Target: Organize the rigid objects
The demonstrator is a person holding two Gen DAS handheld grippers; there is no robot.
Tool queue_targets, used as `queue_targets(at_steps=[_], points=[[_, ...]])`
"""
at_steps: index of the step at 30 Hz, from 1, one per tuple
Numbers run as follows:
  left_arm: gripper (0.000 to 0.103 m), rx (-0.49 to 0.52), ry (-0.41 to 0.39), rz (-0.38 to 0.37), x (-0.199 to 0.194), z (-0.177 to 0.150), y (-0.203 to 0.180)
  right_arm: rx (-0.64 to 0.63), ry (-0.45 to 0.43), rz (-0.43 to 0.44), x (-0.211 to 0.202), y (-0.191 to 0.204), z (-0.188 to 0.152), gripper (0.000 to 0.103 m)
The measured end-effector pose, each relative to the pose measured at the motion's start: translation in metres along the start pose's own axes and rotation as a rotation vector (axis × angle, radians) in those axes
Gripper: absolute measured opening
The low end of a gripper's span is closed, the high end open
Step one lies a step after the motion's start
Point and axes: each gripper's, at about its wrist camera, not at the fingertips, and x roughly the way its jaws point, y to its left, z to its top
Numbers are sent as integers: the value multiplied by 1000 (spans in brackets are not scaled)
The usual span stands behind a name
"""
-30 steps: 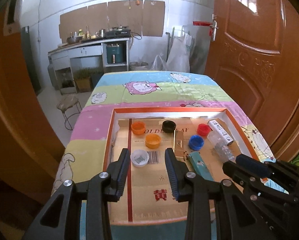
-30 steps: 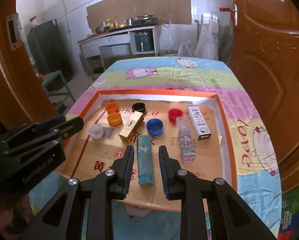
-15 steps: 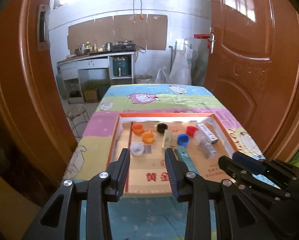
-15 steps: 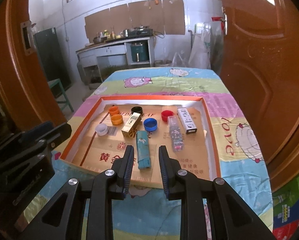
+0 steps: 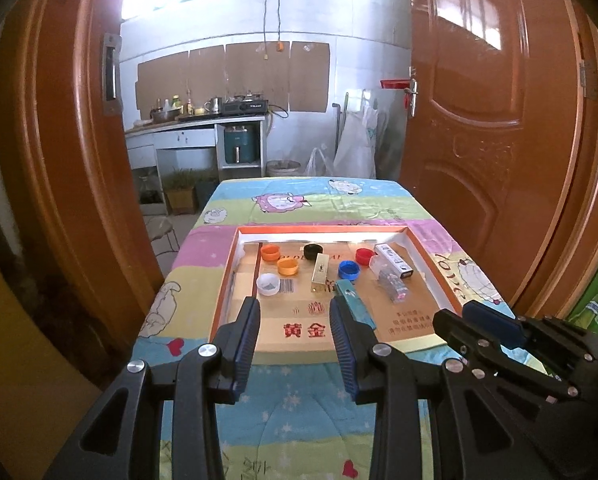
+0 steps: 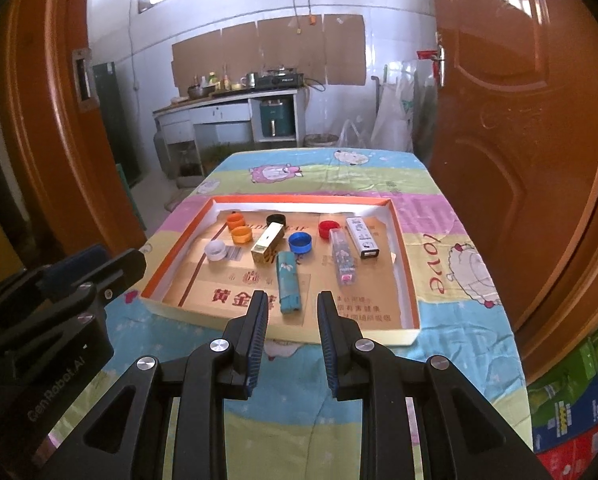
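An orange-rimmed cardboard tray (image 5: 323,229) (image 6: 299,199) lies on the table. In it are two orange caps (image 6: 238,226), a black cap (image 6: 276,219), a clear cap (image 6: 216,249), a blue cap (image 6: 300,241) and a red cap (image 6: 327,227). With them are a gold box (image 6: 267,243), a teal box (image 6: 288,280), a clear patterned box (image 6: 343,258) and a white box (image 6: 363,236). My left gripper (image 5: 295,308) hangs open and empty before the tray's near edge. My right gripper (image 6: 293,300) also holds nothing, its jaws a narrower gap apart.
A cartoon-print cloth (image 5: 299,200) covers the table. Orange wooden doors (image 5: 479,140) stand close on both sides. A kitchen counter (image 6: 227,112) is at the back, a stool (image 5: 161,228) to the left, and cartons (image 6: 579,400) lie on the floor at the right.
Both grippers have drawn back from the tray and risen, so the tray now looks smaller and farther off. Nothing was picked up and the jaws kept their gaps.
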Motion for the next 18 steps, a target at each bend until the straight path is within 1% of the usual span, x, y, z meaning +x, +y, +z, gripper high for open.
queue_targets(at_steps=[8, 18], points=[[36, -1, -12, 23, -26, -12, -1, -13, -29, -1, -31, 10, -17, 26], [36, -14, -44, 44, -54, -23, 2, -33, -67, -8, -61, 20, -28, 26]])
